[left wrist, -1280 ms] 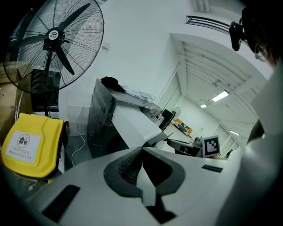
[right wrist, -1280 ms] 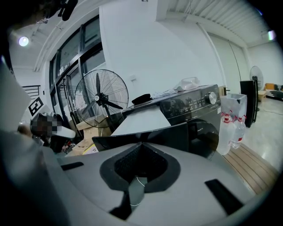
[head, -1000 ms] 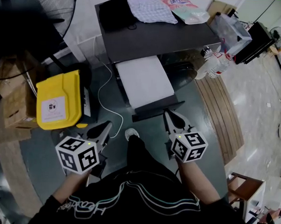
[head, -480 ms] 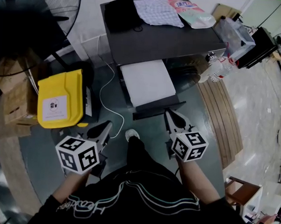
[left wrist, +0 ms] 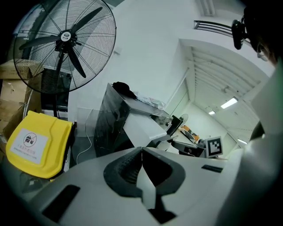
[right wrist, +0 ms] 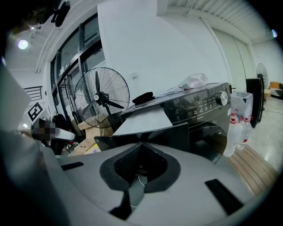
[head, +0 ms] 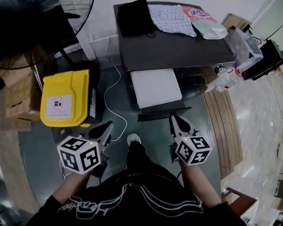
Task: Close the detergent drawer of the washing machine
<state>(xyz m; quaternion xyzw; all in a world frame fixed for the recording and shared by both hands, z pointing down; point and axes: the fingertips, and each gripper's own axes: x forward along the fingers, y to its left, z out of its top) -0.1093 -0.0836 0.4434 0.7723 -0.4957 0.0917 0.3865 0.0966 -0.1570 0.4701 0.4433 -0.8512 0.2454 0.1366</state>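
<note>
We recorded the jaws of the left gripper (left wrist: 141, 150) pressed together on nothing, and those of the right gripper (right wrist: 140, 145) likewise closed and empty. In the head view the right gripper's tips lay just before the dark front of the detergent drawer (head: 155, 87), which stood pulled far out of the washing machine (head: 181, 51) at the gripper's 12 o'clock; we could not judge contact. The left gripper was held at 9 o'clock of the right, well apart from the drawer, with a yellow container (head: 64, 102) at its 10 o'clock and a fan (left wrist: 66, 37) beyond.
</note>
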